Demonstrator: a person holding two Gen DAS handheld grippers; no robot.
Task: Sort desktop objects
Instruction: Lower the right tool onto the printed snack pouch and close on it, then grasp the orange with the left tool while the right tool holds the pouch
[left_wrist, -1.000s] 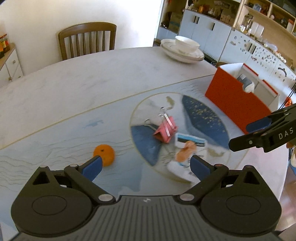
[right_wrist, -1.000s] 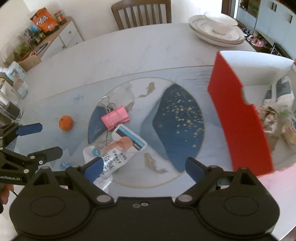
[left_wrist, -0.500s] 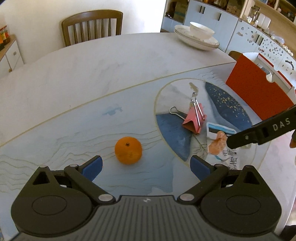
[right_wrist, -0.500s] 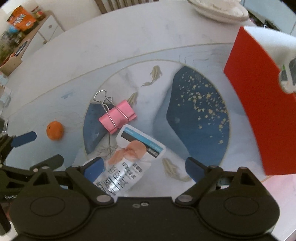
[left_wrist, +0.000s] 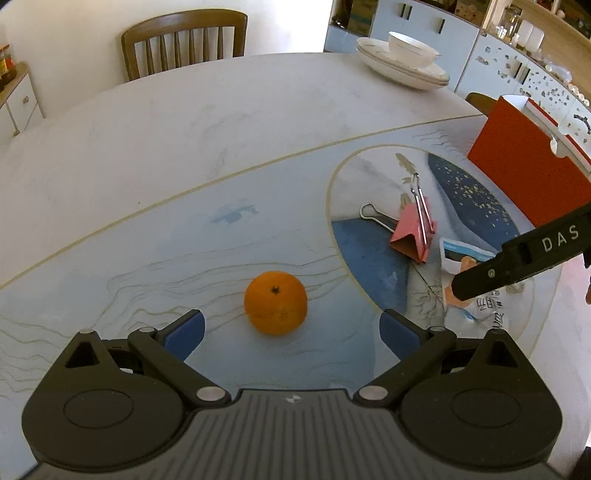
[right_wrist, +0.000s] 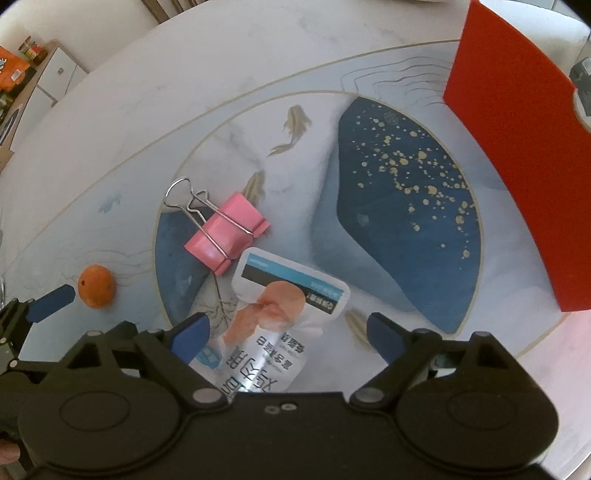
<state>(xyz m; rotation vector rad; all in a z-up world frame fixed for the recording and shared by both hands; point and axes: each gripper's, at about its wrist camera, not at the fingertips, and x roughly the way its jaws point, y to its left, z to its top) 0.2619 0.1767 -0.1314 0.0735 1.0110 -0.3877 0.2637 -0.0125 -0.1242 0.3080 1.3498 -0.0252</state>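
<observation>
A small orange (left_wrist: 275, 302) lies on the table just ahead of my left gripper (left_wrist: 291, 332), which is open and empty, its blue pads either side of the fruit and a little short of it. The orange also shows in the right wrist view (right_wrist: 96, 286). My right gripper (right_wrist: 286, 334) is open above a white snack packet (right_wrist: 275, 321), which lies between its pads. A pink binder clip (right_wrist: 226, 233) lies beside the packet's far end; it also shows in the left wrist view (left_wrist: 413, 236). A red box (right_wrist: 517, 147) stands at the right.
Stacked white plates with a bowl (left_wrist: 404, 64) sit at the table's far edge. A wooden chair (left_wrist: 184, 40) stands behind the table. Cabinets (left_wrist: 424, 33) line the back right wall. The table edge (left_wrist: 546, 332) runs close on the right.
My left gripper has swung left and closed in on the orange, which now sits centred before it. My right gripper has moved forward and down over the snack packet.
</observation>
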